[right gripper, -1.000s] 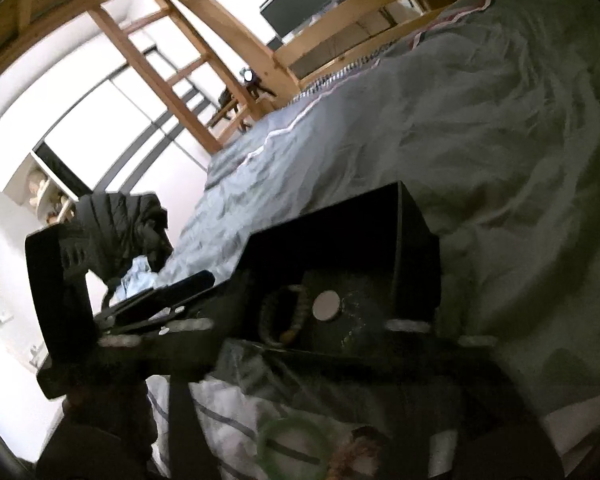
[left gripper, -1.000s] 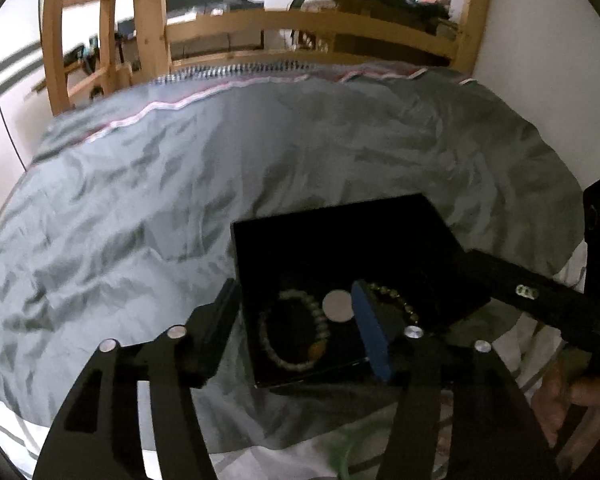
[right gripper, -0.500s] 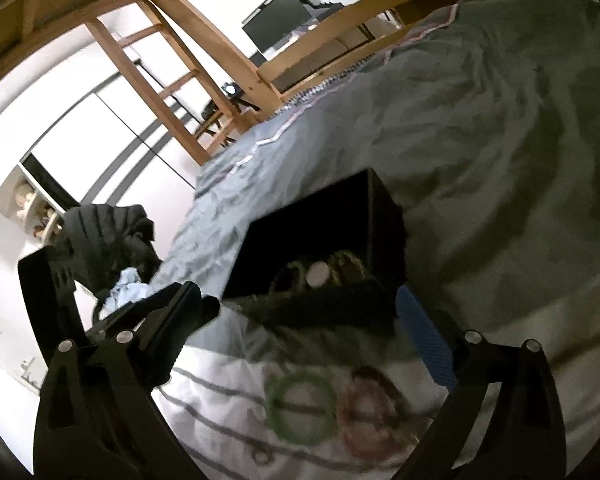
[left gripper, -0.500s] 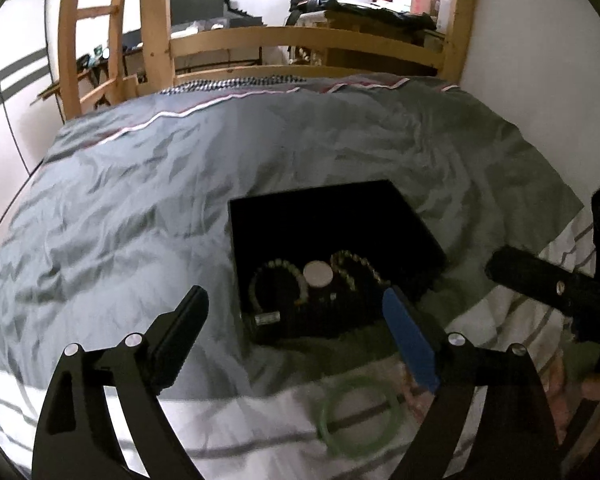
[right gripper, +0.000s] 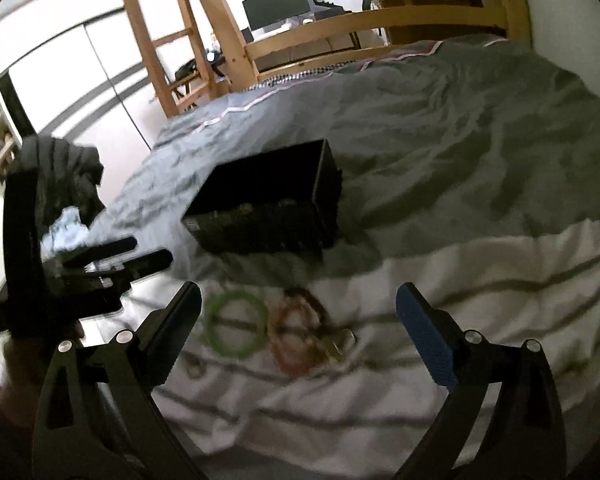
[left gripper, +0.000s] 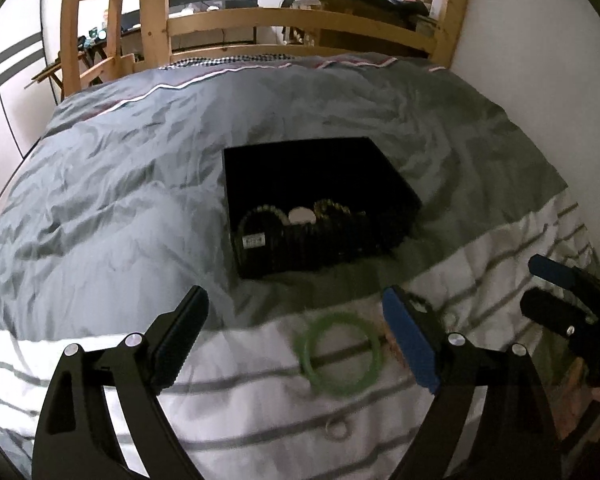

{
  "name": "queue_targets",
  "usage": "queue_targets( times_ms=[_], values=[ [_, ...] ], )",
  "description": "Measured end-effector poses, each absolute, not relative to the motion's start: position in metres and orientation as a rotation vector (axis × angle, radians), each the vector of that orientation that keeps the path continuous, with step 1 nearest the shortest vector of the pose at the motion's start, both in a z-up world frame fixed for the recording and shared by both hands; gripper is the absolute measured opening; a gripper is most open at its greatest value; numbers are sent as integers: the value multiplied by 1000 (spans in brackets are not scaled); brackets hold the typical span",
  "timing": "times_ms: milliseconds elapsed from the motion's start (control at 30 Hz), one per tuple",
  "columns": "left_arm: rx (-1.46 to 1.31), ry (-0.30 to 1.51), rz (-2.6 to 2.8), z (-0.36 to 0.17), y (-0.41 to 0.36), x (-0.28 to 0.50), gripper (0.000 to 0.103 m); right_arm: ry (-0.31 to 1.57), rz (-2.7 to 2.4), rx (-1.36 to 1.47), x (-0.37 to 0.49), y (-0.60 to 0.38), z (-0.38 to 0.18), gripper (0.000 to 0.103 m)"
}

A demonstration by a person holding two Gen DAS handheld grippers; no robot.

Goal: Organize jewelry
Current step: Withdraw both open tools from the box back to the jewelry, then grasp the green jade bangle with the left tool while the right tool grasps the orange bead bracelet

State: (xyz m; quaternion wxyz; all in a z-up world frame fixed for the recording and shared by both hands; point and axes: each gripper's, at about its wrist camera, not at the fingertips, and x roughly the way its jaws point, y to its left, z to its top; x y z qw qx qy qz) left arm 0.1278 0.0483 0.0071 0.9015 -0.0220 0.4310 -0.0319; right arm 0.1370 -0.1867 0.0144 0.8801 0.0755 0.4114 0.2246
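Left wrist view showed the left gripper held wide open and empty above the green bangle, which lay flat on the striped white sheet. That spot looked like a good one for grabbing the bangle. The black box sat farther away on the grey blanket, with bead bracelets already inside at its near end. The right gripper was wide open and empty too. It hung over a reddish bracelet just right of the bangle, near a small ring. These loose pieces probably needed to go in the box.
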Motion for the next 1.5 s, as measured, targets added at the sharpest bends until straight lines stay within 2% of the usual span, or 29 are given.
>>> queue_targets(
  times_ms=[400,833,933,1000,1033,1067,1100,1267,1367,1467,1500],
  values=[
    [33,990,-72,-15,36,109,87,847,435,-3,105,-180,6,97],
    [114,1093,-36,-47,26,131,87,847,387,-119,124,-153,-25,96],
    [121,1140,-31,-61,25,140,76,846,374,-142,132,-146,-33,96],
    [127,1169,-29,-70,25,144,64,854,362,-148,137,-144,-38,96],
    [125,1184,-28,-74,24,147,51,860,357,-151,140,-143,-42,96],
    [118,1198,-32,-77,25,149,36,868,349,-155,144,-142,-46,94],
    [101,1212,-40,-81,26,151,30,883,345,-160,147,-141,-50,82],
    [74,1211,-35,-81,29,153,20,1006,299,-152,166,-147,-77,40],
    [53,1194,-26,-76,33,153,9,1016,284,-92,170,-157,-75,27],
    [24,1175,-25,-70,37,152,9,1002,278,-33,172,-167,-70,14],
    [19,1167,-26,-68,37,153,9,994,276,-24,173,-169,-68,14]
  ],
)
